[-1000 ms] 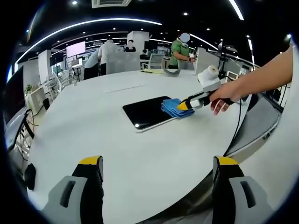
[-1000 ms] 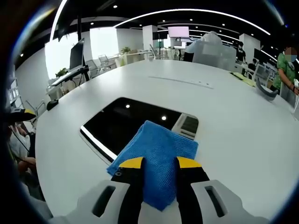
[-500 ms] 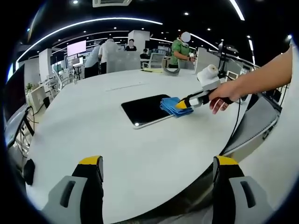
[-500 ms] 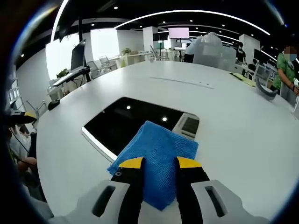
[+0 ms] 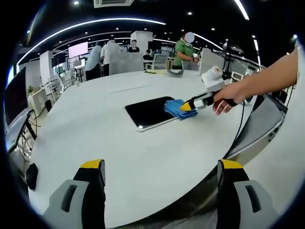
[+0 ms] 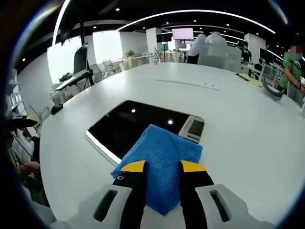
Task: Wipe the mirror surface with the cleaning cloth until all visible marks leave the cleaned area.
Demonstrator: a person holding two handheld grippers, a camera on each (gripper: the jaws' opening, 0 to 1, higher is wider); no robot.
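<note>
Right gripper [image 6: 162,168] pinching the blue cleaning cloth [image 6: 162,160], resting on the mirror [image 6: 133,126] at its 5 o'clock corner. Left gripper [image 5: 162,167] spread wide, just hovering over the white bench [image 5: 95,138].

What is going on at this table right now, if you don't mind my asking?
A person is wiping a mirror that lies flat on a white table. The right gripper is shut on a folded blue cloth and presses it on the mirror's near end. The left gripper hangs open above the table edge, away from the mirror, holding nothing.
</note>
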